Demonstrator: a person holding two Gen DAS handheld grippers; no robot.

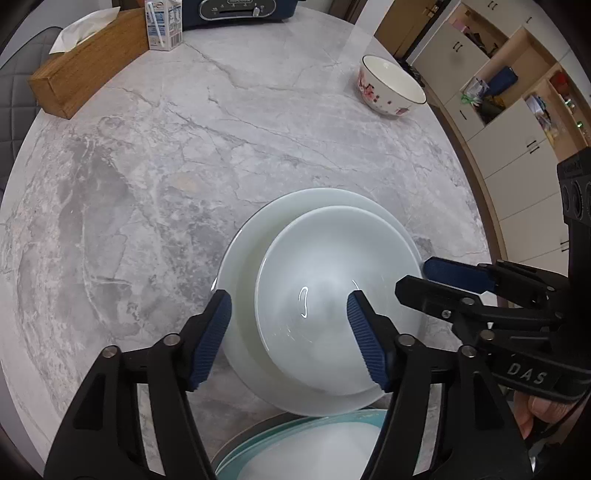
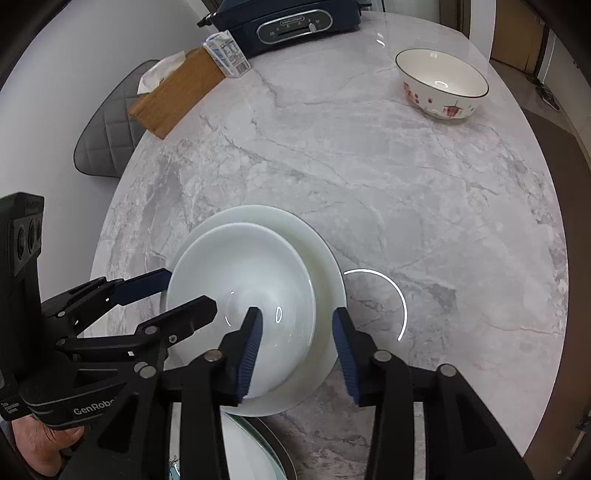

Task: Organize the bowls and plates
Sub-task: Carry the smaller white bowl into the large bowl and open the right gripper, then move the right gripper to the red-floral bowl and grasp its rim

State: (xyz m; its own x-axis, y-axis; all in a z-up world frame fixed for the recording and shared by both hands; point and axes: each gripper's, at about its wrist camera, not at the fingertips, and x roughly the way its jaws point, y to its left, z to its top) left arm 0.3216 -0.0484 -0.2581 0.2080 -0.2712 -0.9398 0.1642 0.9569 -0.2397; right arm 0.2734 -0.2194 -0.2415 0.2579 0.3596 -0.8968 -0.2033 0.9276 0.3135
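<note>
Nearest, at the lower edge: a teal-rimmed plate with a pale centre, partly hidden behind the gripper frames, lying just beside the white plate on the marble table.

On that white plate, nested off-centre toward its near right side: a smaller white bowl, nothing in it but glare. Same pair in the right wrist view, white plate under white bowl.

Around the white plate, both tools. Left gripper with jaws spread apart, one blue pad outside the white plate's left rim, the other over the white bowl's inside; contact with the rim not clear. Right gripper likewise spread, one pad over the white bowl, the other outside the white plate's right edge, gripping nothing.

Well beyond the white plate, far right: a flowered bowl with a dark rim, upright, nothing inside, standing alone.

Far left of the white plate: a wooden tissue box with a tissue sticking up, a small milk carton touching its far end.

Furthest from the white plate, at the table's back edge: a dark blue appliance.
</note>
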